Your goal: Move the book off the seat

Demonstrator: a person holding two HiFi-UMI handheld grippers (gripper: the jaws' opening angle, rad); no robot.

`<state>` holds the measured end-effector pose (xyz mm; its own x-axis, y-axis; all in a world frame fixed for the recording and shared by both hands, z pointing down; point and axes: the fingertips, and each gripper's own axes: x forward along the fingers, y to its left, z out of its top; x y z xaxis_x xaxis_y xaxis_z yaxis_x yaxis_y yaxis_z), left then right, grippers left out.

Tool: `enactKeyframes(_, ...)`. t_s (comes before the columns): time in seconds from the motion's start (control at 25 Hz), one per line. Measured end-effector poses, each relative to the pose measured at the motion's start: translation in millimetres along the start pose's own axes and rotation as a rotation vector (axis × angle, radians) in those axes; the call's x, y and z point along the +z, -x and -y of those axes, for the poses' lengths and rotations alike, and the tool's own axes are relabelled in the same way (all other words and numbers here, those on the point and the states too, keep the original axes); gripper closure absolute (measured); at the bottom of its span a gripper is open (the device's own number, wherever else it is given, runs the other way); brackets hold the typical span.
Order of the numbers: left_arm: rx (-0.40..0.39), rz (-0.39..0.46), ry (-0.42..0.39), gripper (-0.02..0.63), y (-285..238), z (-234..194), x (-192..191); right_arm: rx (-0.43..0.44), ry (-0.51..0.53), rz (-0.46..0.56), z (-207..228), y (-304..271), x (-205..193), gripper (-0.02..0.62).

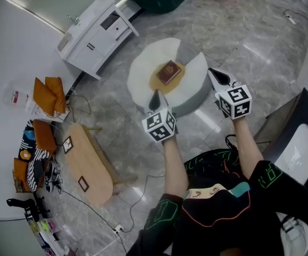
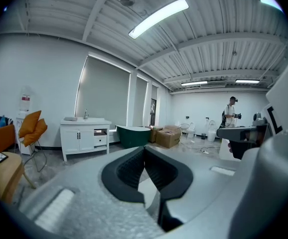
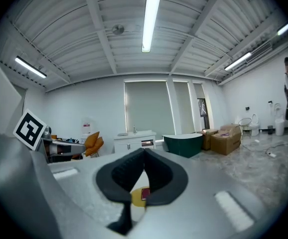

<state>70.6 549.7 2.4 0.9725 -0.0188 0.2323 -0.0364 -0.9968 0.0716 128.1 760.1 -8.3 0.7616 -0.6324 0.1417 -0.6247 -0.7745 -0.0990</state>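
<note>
**Head view:** The book [image 1: 168,71] lies flat on the yellow pad [image 1: 155,82] in the middle of the round white seat [image 1: 139,71], which stands on a marble floor [image 1: 239,41]. The left gripper [image 1: 155,94] hovers over the seat's near edge, its tip just short of the book. The right gripper [image 1: 211,71] is over the seat's right edge, farther from the book. Neither touches it. A white cabinet [image 1: 92,36] stands beyond, to the left.

**Left gripper view:** The fingers [image 2: 126,171] are pressed together with nothing between them. The cabinet, a green tub [image 2: 133,135] and boxes [image 2: 168,136] stand beyond. The right gripper shows at the right.

**Right gripper view:** These fingers [image 3: 161,176] are together too, and empty. Below their tips a sliver of the book on the pad shows. The left gripper is at the left.
</note>
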Motion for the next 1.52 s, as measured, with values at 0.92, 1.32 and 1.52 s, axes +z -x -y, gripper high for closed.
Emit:
enactKeyframes(0.92,-0.032,-0.173,0.157,0.595,-137,-87,-70,-0.013,0.04,-0.262,-3,-161,-74,0.592)
enactKeyframes(1.32,0.037,-0.212,0.33,0.595,-178,-184,-120,-0.02,0.188,-0.378,-48,-245,-107,0.592)
enactKeyframes(1.52,0.082,-0.246,0.421,0.595,-185,-203,-143,-0.045,0.217,-0.429,-39,-262,-111,0.592)
